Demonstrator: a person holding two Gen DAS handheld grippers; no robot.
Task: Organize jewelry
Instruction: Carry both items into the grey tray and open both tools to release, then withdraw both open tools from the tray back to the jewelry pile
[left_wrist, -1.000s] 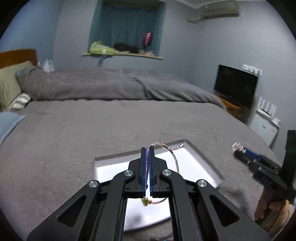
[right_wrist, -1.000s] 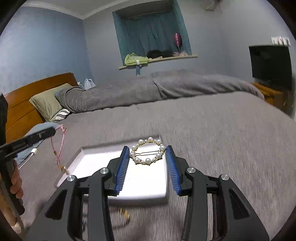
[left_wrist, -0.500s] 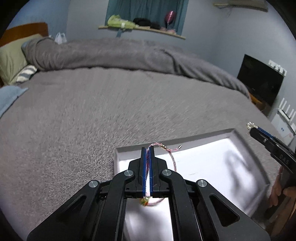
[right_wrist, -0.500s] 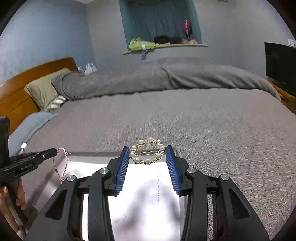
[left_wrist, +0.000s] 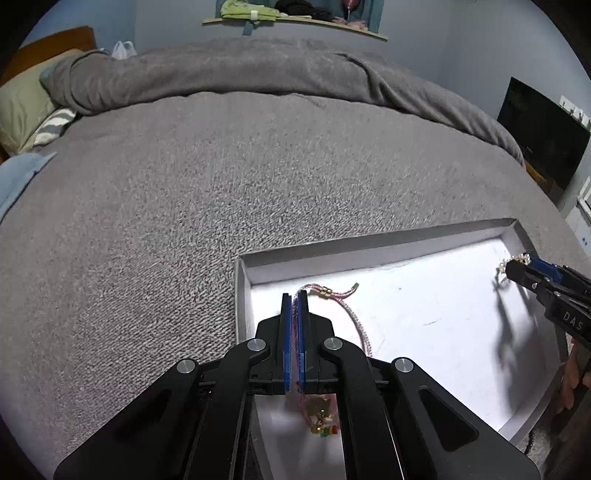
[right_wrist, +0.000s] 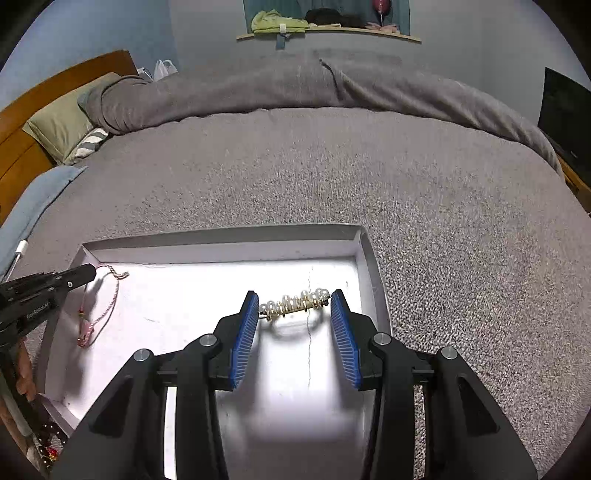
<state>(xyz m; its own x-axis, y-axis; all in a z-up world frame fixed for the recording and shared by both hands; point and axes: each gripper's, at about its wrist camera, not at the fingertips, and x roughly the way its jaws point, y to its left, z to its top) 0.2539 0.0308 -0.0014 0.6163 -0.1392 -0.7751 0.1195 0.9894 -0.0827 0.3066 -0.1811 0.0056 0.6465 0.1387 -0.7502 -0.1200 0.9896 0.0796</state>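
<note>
A shallow white tray (left_wrist: 376, 248) (right_wrist: 221, 236) lies on the grey bed. My left gripper (left_wrist: 294, 295) is shut on a pink cord bracelet (left_wrist: 352, 316), which loops out over the tray's left part; its charms (left_wrist: 321, 421) hang below the fingers. It also shows in the right wrist view (right_wrist: 107, 306), with the left gripper (right_wrist: 90, 271) above it. My right gripper (right_wrist: 295, 299) is shut on a gold pearl hair clip (right_wrist: 293, 304), held edge-on low over the tray's right part. The right gripper (left_wrist: 511, 267) shows at the tray's far right corner in the left wrist view.
The grey bedspread (left_wrist: 221, 177) surrounds the tray. A rolled grey duvet (right_wrist: 295, 81) and pillows (right_wrist: 62, 125) lie at the head, by a wooden headboard (right_wrist: 22, 140). Dark beaded jewelry (right_wrist: 48, 443) lies beside the tray's near left corner. A TV (left_wrist: 543, 133) stands at right.
Both grippers have moved down over the tray. The bracelet's loop now rests on the tray floor. The pearl clip has tipped from face-on to edge-on, close to the tray.
</note>
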